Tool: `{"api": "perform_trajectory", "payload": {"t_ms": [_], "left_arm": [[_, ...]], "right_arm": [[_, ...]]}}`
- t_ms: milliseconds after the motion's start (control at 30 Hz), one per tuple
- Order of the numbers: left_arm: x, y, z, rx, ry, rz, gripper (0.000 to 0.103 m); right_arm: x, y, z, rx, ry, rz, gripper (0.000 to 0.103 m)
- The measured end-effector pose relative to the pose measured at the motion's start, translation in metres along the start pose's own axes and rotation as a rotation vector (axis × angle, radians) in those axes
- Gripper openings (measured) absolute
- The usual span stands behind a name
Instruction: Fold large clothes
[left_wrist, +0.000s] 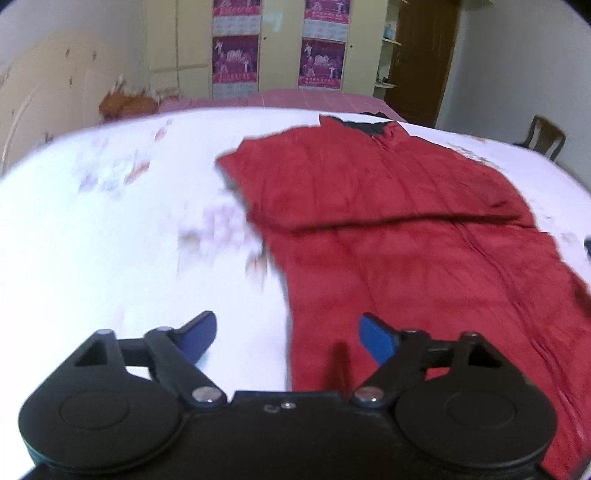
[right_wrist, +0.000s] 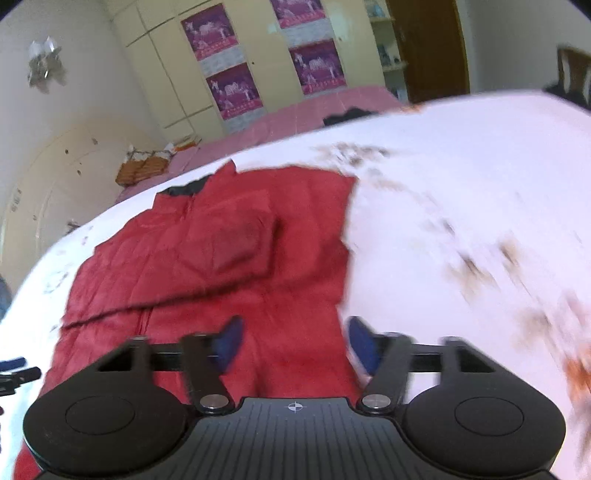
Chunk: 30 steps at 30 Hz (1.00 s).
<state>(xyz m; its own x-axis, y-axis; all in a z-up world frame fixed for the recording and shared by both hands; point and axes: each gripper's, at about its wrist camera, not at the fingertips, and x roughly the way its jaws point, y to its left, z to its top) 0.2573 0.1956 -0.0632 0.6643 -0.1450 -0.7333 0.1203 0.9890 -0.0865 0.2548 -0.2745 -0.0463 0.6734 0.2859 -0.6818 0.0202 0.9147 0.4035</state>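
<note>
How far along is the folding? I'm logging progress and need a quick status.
Done: the red garment lies flat on the white sheet, with both sleeves apparently folded in across the chest; one shows at. In hand: nothing; the left gripper and right gripper are both open above the near hem. Left: folding the body lengthwise up toward the dark collar.

Motion blur smears the floral print on the white bedsheet; the red padded fabric garment runs off the lower frame edge.
</note>
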Motion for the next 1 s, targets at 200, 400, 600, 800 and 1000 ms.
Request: {"api": "perform_trajectory", "payload": {"t_ms": [200, 400, 600, 800, 1000], "left_arm": [[-0.030, 0.016, -0.052, -0.178, 0.063, -0.112, 0.069], [-0.053, 0.026, -0.087, -0.320, 0.064, -0.222, 0.065], [-0.071, 0.016, -0.121, -0.458, 0.037, -0.321, 0.058], [-0.060, 0.014, -0.125, -0.565, 0.005, -0.369, 0.055], [-0.047, 0.007, -0.122, -0.574, 0.010, -0.352, 0.032]], "right_arm": [[-0.052, -0.053, -0.057, 0.168, 0.062, 0.076, 0.049], [-0.076, -0.063, -0.101, 0.170, 0.113, 0.136, 0.049], [-0.093, -0.067, -0.126, 0.231, 0.123, 0.230, 0.049], [-0.090, -0.074, -0.125, 0.301, 0.117, 0.284, 0.049], [-0.066, -0.075, -0.120, 0.341, 0.141, 0.311, 0.022]]}}
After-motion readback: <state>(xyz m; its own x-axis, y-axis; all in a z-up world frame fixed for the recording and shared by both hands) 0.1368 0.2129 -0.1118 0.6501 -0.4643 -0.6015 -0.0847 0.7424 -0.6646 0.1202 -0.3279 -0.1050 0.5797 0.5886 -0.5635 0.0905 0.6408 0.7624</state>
